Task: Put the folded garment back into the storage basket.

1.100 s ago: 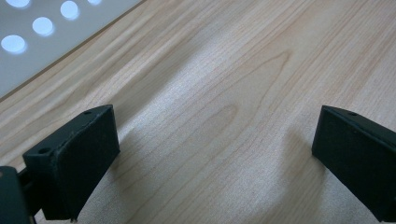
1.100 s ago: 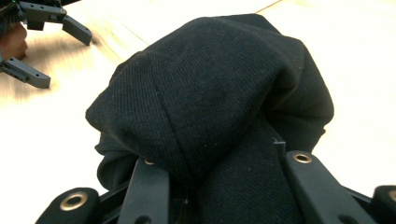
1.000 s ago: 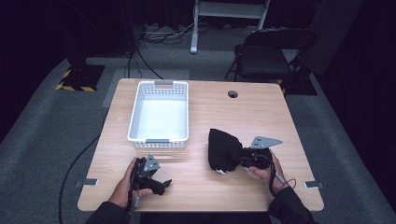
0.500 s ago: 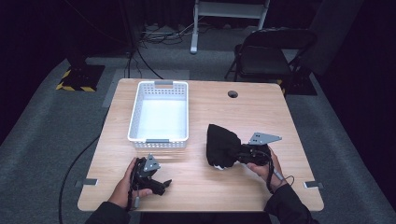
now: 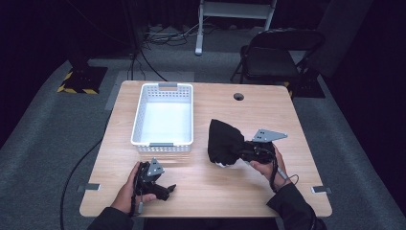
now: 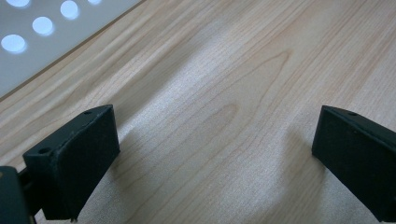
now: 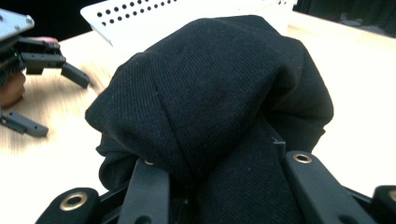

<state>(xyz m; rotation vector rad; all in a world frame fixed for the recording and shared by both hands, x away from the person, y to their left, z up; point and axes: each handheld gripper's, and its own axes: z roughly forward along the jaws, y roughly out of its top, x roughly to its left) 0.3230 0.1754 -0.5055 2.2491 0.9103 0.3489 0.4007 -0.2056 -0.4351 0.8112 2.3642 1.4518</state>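
Scene: A person at a light wooden table [image 5: 206,191] works a two-jaw gripper in each hand, with a white perforated plastic basket [image 5: 163,143] standing empty on the left half of the tabletop.

Cloth: A bunched black knitted cloth [image 5: 224,141], soft and drooping, sits right of the basket and apart from it, its lower edge close above the wood; a small pale patch shows beneath it, too small to identify.

Right gripper: The right gripper [image 5: 245,152] is clamped on the cloth from its right side; in the right gripper view the fabric [image 7: 210,107] bulges up between and over the black jaws, which are closed as far as the bundle allows.

Left gripper: The left gripper [image 5: 165,190] rests low near the table's front edge, well clear of the cloth; in the left gripper view its jaws stand wide apart over bare wood [image 6: 215,116], with nothing between them.

Step in hand: By the look of it, the cloth is gripped and being carried, the basket being the likely destination.

Next move: The bundle would need lifting high enough to clear the basket's near wall, then carrying leftward over the open interior before the jaws part.

Caution: Loose folds could drag on the rim or hang outside it.
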